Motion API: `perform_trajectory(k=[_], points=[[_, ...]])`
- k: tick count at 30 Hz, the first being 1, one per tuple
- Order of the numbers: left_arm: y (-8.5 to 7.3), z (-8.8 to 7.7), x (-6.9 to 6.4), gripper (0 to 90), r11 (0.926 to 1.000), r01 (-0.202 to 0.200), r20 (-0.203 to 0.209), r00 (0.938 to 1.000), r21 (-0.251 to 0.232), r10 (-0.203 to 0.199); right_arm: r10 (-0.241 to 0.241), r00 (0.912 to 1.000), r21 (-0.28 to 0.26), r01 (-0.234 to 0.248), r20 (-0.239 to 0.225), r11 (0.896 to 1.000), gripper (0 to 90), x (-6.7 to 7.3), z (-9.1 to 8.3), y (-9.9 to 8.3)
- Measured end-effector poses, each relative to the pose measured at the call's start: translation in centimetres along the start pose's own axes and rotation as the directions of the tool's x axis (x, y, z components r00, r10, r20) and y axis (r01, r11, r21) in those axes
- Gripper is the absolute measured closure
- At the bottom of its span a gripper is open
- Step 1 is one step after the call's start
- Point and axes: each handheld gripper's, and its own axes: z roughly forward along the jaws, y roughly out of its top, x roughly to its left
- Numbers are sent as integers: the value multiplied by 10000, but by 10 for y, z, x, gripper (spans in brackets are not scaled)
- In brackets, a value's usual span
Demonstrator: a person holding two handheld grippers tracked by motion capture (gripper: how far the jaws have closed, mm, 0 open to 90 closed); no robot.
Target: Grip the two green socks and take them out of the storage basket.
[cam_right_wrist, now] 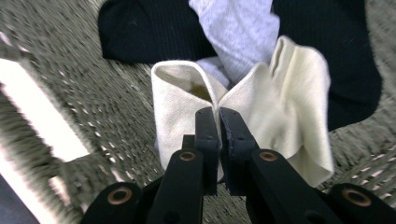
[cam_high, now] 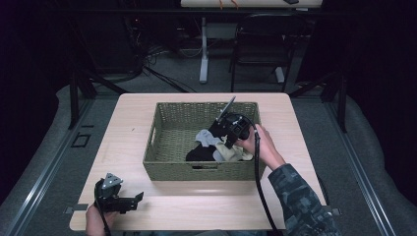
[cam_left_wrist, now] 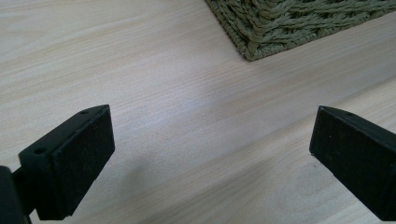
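The right gripper has its 2 jaws pinched tight on a fold of the cream cloth, which sits inside the woven basket at its near right corner, on top of a black garment and beside a grey cloth; the left gripper rests low over the bare table near the basket's front corner, its jaws wide with nothing between them.

The main risk, as I judge it, is the thin pinch; only a narrow pleat lies between the pads, so a quick lift could let the cream cloth slide free and drop back; the grey cloth lies against it and might drag up with it; a trailing hem could also snag the basket's rim and tip or shift the basket, since the left gripper is not steadying it.
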Motion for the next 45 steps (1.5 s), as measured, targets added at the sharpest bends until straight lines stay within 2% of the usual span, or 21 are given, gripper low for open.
perform_trajectory(k=[10, 17, 20, 22, 33, 45], points=[[0, 0, 0, 0, 9999, -37, 44, 10000, 126, 37, 4, 9997, -285, 3, 234, 9996, 865, -4, -29, 1], [0, 0, 0, 0, 10000, 4, 22, 10000, 29, -4, 36, 9997, -638, -20, 257, 9980, 865, -4, -43, 4], [0, 0, 0, 0, 10000, 4, 32, 10000, 38, -4, 93, 9996, -681, -75, 268, 9976, 865, -3, -48, 6], [0, 0, 0, 0, 9999, -28, 46, 10000, 108, 27, -32, 9994, -586, 52, 343, 9983, 865, -4, -50, 7], [0, 1, 0, 0, 10000, -24, 60, 10000, 93, 23, 100, 9993, -829, -70, 359, 9965, 865, -6, -66, 14], [1, 1, 0, 0, 9999, -37, 59, 10000, 98, 37, 246, 9980, -1137, -178, 586, 9934, 866, -13, -97, 20]])
